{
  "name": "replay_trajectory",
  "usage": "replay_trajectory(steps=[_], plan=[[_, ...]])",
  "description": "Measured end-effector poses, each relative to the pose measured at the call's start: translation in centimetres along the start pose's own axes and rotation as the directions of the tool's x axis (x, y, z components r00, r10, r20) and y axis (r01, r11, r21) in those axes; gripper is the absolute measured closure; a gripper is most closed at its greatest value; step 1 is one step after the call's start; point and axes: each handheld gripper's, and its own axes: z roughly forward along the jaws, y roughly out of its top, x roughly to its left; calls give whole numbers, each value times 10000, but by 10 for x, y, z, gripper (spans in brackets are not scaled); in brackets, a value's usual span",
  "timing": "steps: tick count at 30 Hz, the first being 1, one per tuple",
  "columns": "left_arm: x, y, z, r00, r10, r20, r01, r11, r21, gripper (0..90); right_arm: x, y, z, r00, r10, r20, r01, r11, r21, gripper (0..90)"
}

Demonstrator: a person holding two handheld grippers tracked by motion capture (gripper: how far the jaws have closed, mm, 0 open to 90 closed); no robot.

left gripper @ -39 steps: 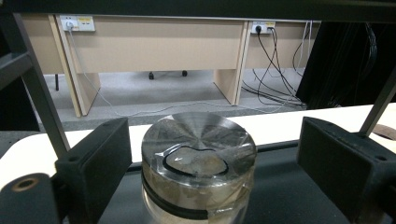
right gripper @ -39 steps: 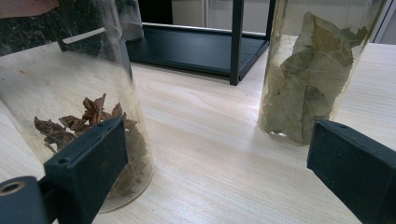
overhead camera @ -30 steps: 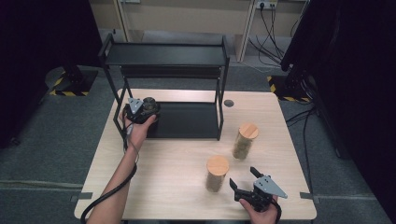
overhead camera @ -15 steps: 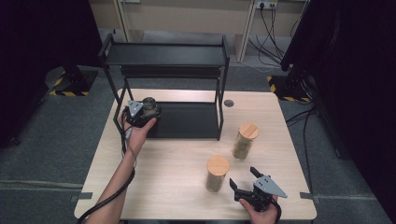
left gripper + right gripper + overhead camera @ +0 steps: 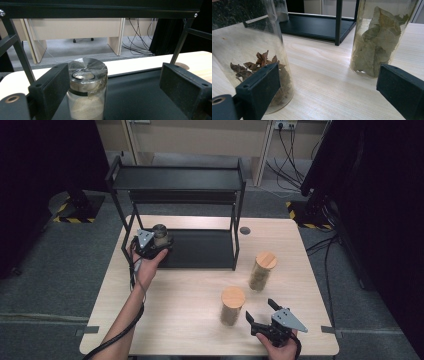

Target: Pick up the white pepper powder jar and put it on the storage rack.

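Observation:
A small glass jar [image 5: 160, 234] with a metal lid and pale powder inside stands on the black rack's lower shelf [image 5: 200, 250] at its left end. My left gripper [image 5: 160, 242] reaches in around it. In the left gripper view the jar [image 5: 87, 85] sits right beside the left-hand jaw while the other jaw is far off, so the left gripper [image 5: 116, 82] is open. My right gripper [image 5: 260, 310] rests open near the table's front edge. It faces a wooden-lidded jar of star anise [image 5: 232, 306] and a jar of bay leaves [image 5: 261, 270].
The two-tier black metal rack [image 5: 175, 177] takes up the back of the wooden table [image 5: 180, 320]; its posts and top shelf hem in the left gripper. A round cable hole [image 5: 244, 230] lies right of the rack. Dark floor surrounds the table.
The left hand and its gripper have shifted slightly at the rack's left end, with the small jar still between the jaws. The right gripper has stayed still.

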Motion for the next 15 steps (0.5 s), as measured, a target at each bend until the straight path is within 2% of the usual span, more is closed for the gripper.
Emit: replay_trajectory(steps=[15], plan=[[-7, -7, -14, 9998, 61, 181, -60, 10000, -35, 93, 0, 0, 0, 10000, -16, 6, 16, 10000, -7, 55]])
